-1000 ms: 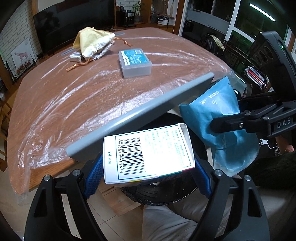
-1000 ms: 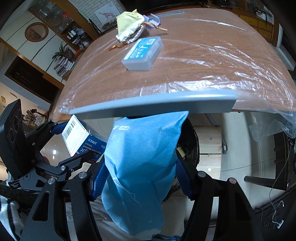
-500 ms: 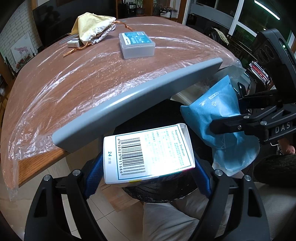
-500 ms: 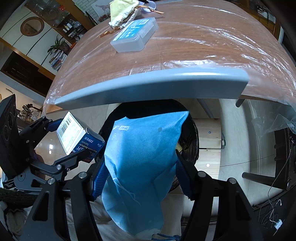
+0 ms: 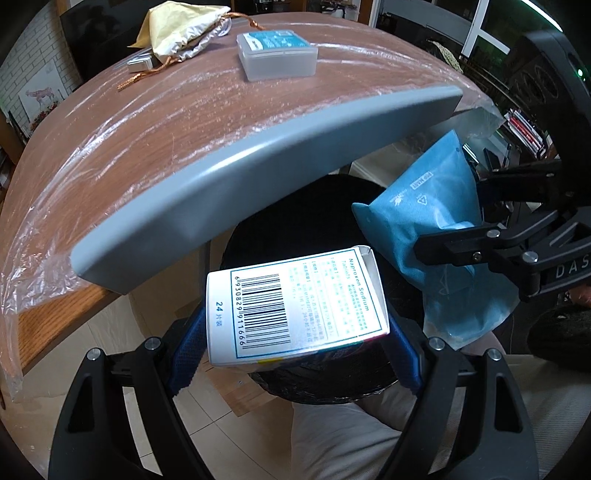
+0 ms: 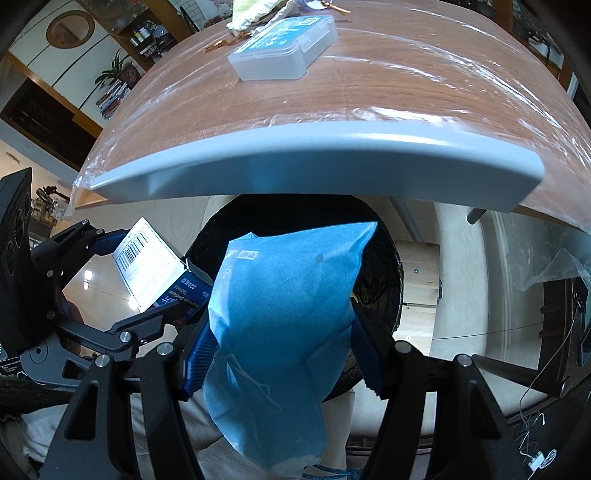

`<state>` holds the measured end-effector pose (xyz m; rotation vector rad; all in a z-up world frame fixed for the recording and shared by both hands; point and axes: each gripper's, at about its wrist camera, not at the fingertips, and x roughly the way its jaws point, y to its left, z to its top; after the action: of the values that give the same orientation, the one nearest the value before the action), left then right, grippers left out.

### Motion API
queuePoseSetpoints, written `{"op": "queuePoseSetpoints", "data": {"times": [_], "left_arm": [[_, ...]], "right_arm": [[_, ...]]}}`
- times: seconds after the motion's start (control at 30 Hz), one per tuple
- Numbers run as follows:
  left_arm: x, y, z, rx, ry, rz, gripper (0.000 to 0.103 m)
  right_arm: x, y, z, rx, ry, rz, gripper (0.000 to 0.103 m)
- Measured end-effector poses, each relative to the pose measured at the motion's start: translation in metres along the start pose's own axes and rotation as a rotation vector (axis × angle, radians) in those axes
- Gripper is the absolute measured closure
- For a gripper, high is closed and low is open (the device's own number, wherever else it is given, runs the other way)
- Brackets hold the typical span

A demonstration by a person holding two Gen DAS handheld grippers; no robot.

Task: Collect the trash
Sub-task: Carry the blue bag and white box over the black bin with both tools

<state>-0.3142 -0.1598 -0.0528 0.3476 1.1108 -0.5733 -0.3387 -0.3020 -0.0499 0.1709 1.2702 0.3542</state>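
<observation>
Holding a white barcoded cardboard medicine box (image 5: 295,306) in my left jaws and a soft blue non-woven pouch (image 6: 284,317) in my right, I am risking either one striking the grey tabletop lip (image 6: 314,162) or missing the round black bin (image 6: 384,258).

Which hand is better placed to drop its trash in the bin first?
Right: the right gripper holds the blue fabric pouch above the black bin; the left gripper's white barcoded medicine box sits nearer its rim.

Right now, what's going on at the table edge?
Both claws are loaded and held over the black round trash bin below the table edge. The left claw grips a white cardboard medicine box with a barcode; the right claw grips a crumpled blue plastic pouch. A clear plastic case and a yellow cloth pouch lie on the table.
</observation>
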Motion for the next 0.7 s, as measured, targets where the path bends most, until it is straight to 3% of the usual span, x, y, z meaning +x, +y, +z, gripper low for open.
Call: {"op": "queuePoseSetpoints", "data": {"times": [0.7], "left_arm": [[0.038, -0.008, 0.0, 0.04, 0.075, 0.023, 0.018]], "right_arm": [[0.028, 0.002, -0.005, -0.067, 0.045, -0.07, 0.038]]}}
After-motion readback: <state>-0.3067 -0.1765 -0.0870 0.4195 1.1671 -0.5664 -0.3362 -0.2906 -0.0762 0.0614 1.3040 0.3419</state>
